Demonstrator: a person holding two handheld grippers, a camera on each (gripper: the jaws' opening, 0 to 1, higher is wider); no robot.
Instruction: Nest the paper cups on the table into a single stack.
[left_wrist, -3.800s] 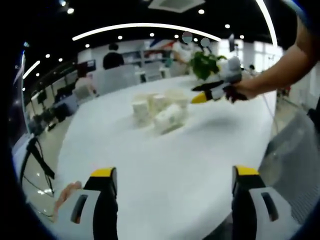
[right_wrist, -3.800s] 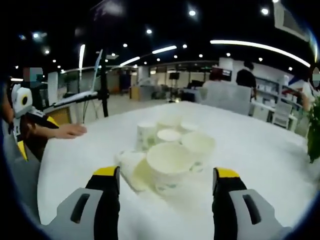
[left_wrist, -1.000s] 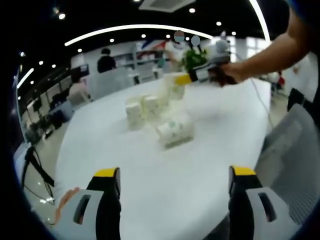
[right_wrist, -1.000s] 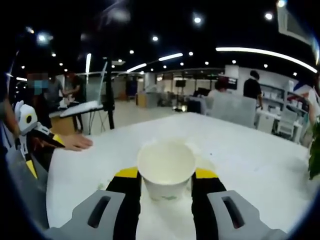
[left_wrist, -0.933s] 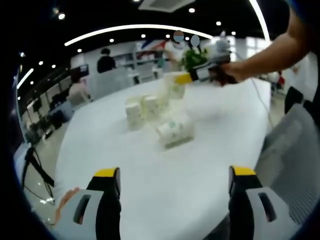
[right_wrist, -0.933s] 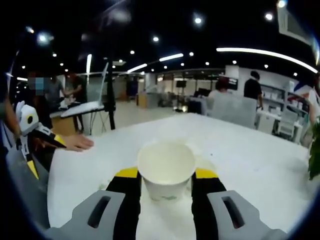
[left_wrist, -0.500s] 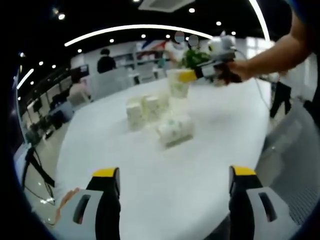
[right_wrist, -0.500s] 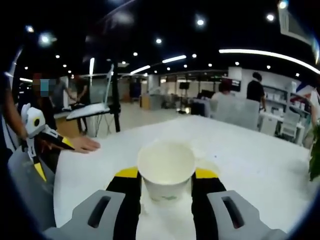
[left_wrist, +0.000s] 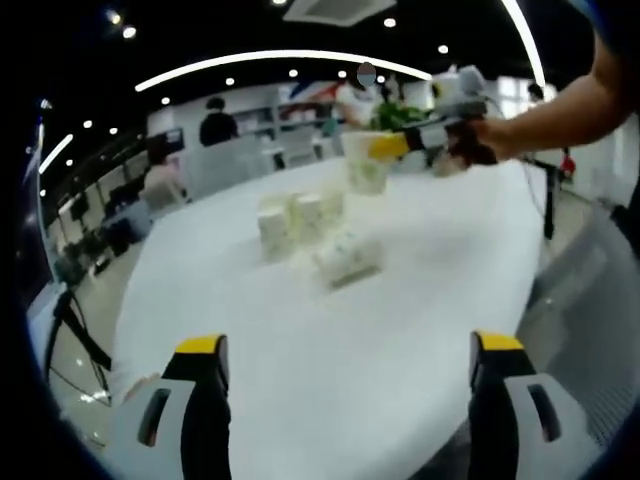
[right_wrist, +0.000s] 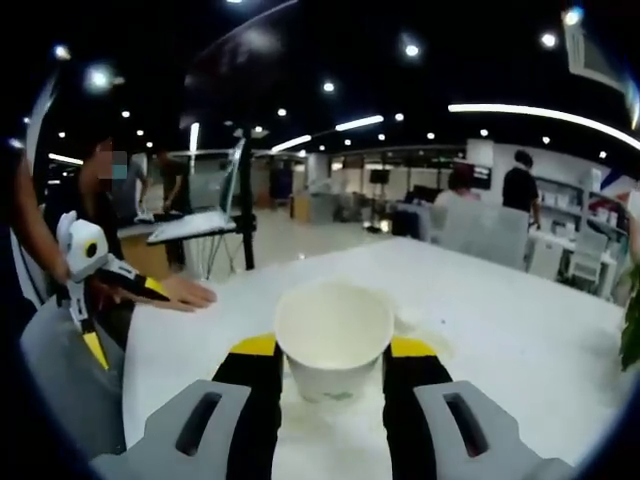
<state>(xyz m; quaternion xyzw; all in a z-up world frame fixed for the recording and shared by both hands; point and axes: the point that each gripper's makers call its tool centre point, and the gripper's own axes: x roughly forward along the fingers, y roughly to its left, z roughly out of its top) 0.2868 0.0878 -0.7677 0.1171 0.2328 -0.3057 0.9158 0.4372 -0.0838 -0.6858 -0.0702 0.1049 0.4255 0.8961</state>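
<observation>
Right claw lifts one paper cup off white worktop in open office.
Round white worktop (left_wrist: 330, 330), ceiling spots, desks behind. Left claw (left_wrist: 345, 365) wide, holding nothing. Standing cups (left_wrist: 292, 218) cluster beside a tipped cup stack (left_wrist: 347, 258). Right claw (right_wrist: 331, 350) clamps smooth tapered paper cup (right_wrist: 333, 340), now higher and further right than 0.5 s ago.

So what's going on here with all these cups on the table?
A person is working with two handheld grippers at a white table. The right gripper is shut on a paper cup and holds it in the air, away from the others. The rest of the cups stand in a cluster mid-table, with one lying on its side. The left gripper is open and holds nothing, near the table's edge.
</observation>
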